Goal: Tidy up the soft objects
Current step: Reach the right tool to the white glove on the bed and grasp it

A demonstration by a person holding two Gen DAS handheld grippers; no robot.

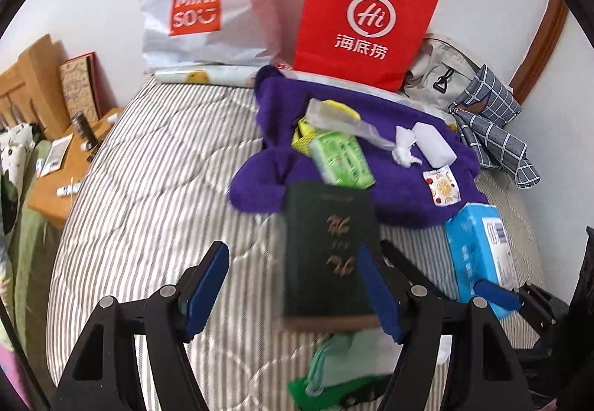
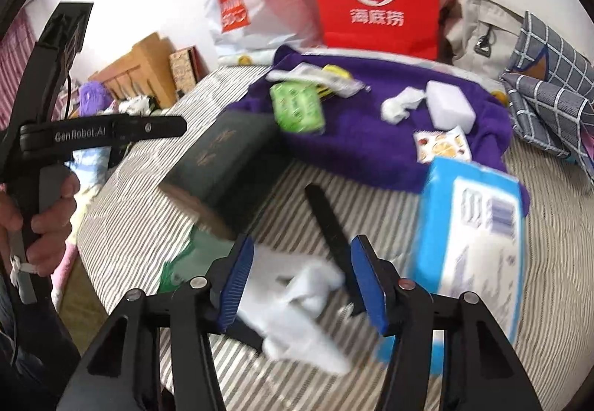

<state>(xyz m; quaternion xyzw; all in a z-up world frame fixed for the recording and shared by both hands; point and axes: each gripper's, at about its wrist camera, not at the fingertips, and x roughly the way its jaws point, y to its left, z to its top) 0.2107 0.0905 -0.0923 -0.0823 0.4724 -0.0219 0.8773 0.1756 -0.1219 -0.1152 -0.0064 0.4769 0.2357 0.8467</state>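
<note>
A purple towel lies on the striped bed, with a green tissue pack, a white sponge block and a crumpled white cloth on it. A dark green box sits between my open left gripper's fingers, against the right pad. A blue tissue pack lies at the right. My right gripper is open over a white cloth and a black strip. The box and towel also show in the right wrist view.
A red paper bag and a white Miniso bag stand against the wall. A beige backpack and checked grey cloth lie at the back right. A green bag lies under the box. A wooden side table stands at the left.
</note>
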